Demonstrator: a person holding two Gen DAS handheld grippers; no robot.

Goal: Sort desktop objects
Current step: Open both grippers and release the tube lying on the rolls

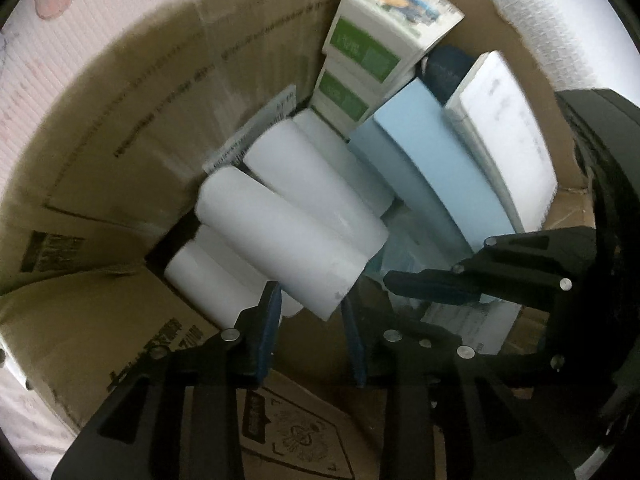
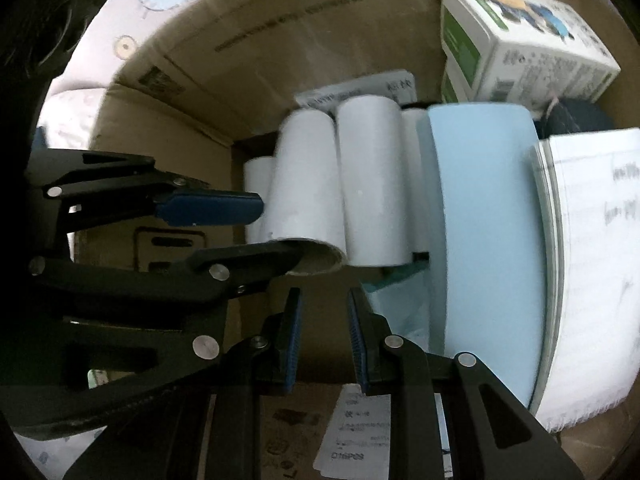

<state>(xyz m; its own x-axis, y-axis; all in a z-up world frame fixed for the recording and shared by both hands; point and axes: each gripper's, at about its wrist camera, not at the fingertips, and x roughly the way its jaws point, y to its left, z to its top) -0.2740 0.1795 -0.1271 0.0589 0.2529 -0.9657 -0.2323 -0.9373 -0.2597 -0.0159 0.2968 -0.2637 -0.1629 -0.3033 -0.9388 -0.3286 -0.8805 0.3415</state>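
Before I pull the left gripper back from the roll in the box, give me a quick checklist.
1. Left gripper jaws off the roll: ok, open, roll end between them.
2. Roll resting on other rolls: ok.
3. Left finger clear of the roll's hollow end: cannot tell.
4. Right gripper empty: ok, jaws shut on nothing.
5. Grippers apart: ok, though close.
6. Roll stays put after withdrawal: cannot tell.

The white paper label (image 2: 352, 432) stuck on the brown cardboard box's near flap (image 2: 292, 432) reads roughly "C16P08" along its lower edge. Printing on the box walls, the green-and-white cartons (image 2: 520, 48) and the white sheets (image 2: 600, 240) is too blurred to read.
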